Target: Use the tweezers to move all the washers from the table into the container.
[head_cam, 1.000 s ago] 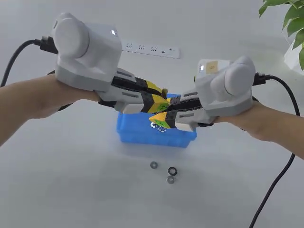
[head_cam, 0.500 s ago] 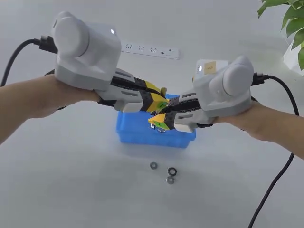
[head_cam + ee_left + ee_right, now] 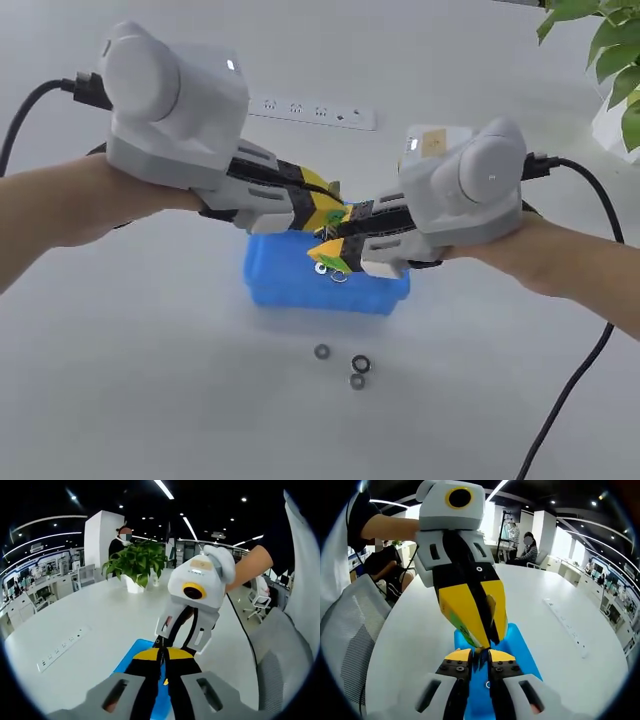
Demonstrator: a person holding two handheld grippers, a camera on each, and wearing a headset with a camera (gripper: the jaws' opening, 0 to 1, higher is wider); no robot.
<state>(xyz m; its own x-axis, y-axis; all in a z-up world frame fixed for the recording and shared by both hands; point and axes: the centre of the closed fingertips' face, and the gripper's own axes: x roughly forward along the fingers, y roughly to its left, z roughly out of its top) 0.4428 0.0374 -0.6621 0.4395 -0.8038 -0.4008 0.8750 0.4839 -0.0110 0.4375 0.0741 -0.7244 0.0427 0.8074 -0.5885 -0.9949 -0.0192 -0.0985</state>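
Above the blue container (image 3: 280, 285) my two grippers meet tip to tip. The left gripper (image 3: 335, 215) comes in from the left and the right gripper (image 3: 328, 258) from the right. A thin metal piece, the tweezers (image 3: 324, 232), shows between the yellow tips. In the left gripper view my jaws (image 3: 163, 656) stand shut on a thin dark strip. The right gripper view shows my jaws (image 3: 479, 656) likewise shut on a dark sliver, the other gripper's yellow fingers (image 3: 470, 610) just above. Three washers (image 3: 321, 351) (image 3: 361, 364) (image 3: 357, 381) lie on the table before the container. Two washers (image 3: 338, 275) lie inside it.
A white power strip (image 3: 310, 110) lies on the white table behind the container. A potted plant (image 3: 610, 60) stands at the far right. Black cables (image 3: 565, 400) trail from both grippers. Other people sit at far desks.
Both grippers stay joined over the container, drifting slightly left. The washers on the table have not moved.
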